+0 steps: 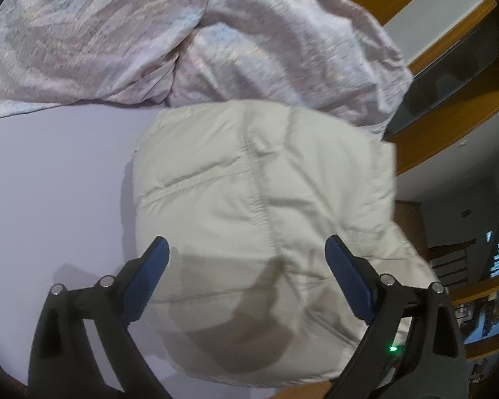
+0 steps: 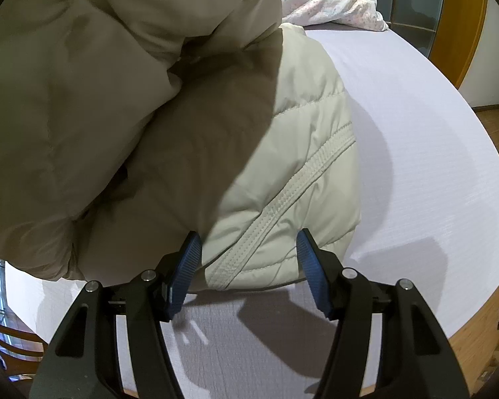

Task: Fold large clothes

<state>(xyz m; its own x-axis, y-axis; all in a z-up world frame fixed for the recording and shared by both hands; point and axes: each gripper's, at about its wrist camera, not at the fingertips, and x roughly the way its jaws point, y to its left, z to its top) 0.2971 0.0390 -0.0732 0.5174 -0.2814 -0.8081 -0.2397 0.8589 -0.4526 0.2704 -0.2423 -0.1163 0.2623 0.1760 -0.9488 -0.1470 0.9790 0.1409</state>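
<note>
A cream quilted puffer jacket point(image 1: 266, 199) lies folded on the lavender bed sheet point(image 1: 50, 183). In the left wrist view my left gripper point(image 1: 248, 247) hovers over the jacket's near part. Its blue pads point(image 1: 149, 276) stand wide apart with nothing gripped. In the right wrist view my right gripper point(image 2: 248, 244) points steeply down at the jacket's hem. The zip seam point(image 2: 282, 199) and a thick puff of the jacket point(image 2: 299, 133) sit between its blue pads point(image 2: 184, 272), which press on it. A bulky shaded fold of the jacket point(image 2: 83, 83) fills the upper left.
A crumpled pale floral duvet point(image 1: 183, 33) lies heaped beyond the jacket. Wooden furniture edges point(image 1: 449, 126) run along the right of the bed, and a wooden chair point(image 2: 13, 342) shows at the lower left. Bare sheet point(image 2: 415, 133) spreads to the right of the jacket.
</note>
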